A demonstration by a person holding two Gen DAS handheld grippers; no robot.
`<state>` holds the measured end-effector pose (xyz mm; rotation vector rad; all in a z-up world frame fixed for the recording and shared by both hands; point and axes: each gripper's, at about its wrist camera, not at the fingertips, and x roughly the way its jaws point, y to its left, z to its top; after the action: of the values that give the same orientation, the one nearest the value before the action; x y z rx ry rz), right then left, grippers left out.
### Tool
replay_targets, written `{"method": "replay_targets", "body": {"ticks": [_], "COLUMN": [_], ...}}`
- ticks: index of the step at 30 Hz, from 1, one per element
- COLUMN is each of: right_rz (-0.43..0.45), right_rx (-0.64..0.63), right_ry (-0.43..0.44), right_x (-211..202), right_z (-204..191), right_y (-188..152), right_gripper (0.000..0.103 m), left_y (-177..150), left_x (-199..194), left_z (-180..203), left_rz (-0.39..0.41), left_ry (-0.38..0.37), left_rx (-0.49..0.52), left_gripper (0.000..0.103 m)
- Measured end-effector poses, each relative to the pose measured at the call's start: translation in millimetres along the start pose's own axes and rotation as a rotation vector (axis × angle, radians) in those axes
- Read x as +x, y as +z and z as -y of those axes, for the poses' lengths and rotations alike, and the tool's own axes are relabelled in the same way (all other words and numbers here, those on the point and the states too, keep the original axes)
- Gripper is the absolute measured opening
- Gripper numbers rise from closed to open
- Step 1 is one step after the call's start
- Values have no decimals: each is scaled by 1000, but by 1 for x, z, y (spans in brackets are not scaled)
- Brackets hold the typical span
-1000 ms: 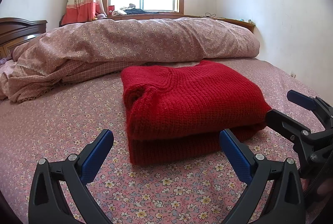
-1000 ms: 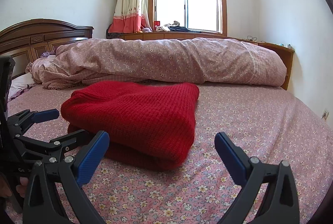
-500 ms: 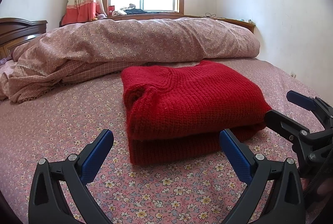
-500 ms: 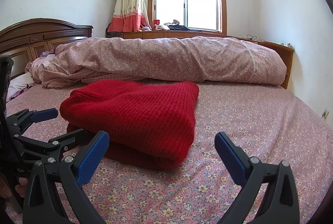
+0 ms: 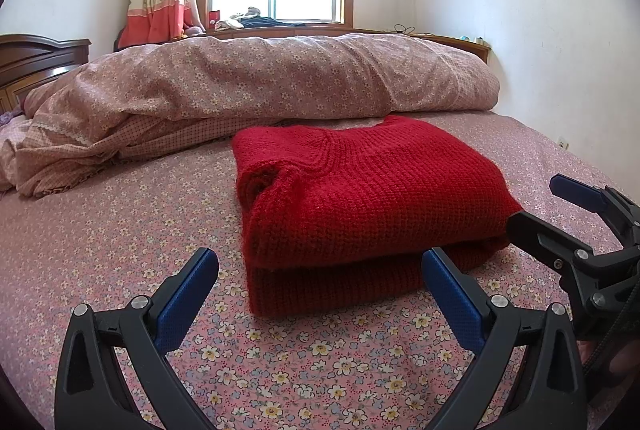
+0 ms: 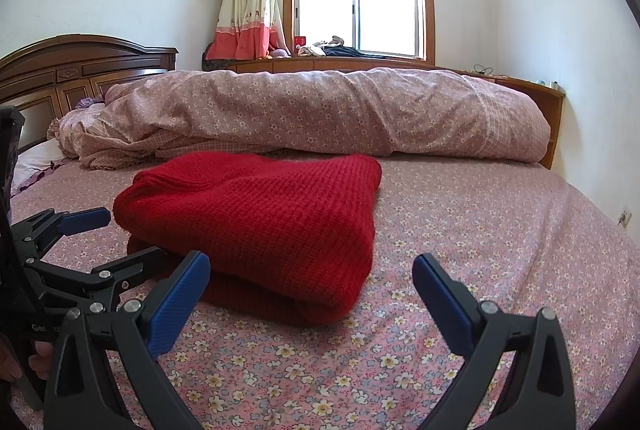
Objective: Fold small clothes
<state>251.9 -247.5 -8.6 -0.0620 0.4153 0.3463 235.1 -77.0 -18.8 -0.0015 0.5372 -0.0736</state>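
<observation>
Both the left gripper point(image 5: 320, 262) and the right gripper point(image 6: 311, 264) sit spread, empty, before the folded red knitted sweater point(image 5: 360, 198); soft, thick, compliant; pinch its stacked edge.

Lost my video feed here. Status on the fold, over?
Left gripper open, right gripper open, both empty. Red sweater folded on floral bedsheet. Rolled duvet behind, nothing blocking.
</observation>
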Motion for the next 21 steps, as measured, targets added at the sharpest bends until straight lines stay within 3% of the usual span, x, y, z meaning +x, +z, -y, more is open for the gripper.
{"method": "replay_targets", "body": {"ticks": [21], "right_rz": [-8], "right_rx": [2], "right_ry": [0], "right_x": [3], "right_z": [2], "right_y": [0], "right_gripper": [103], "left_y": [0], "left_x": [0], "left_z": [0], "left_rz": [2], "left_ry": [-6], "left_rx": [4], "left_gripper": [98]}}
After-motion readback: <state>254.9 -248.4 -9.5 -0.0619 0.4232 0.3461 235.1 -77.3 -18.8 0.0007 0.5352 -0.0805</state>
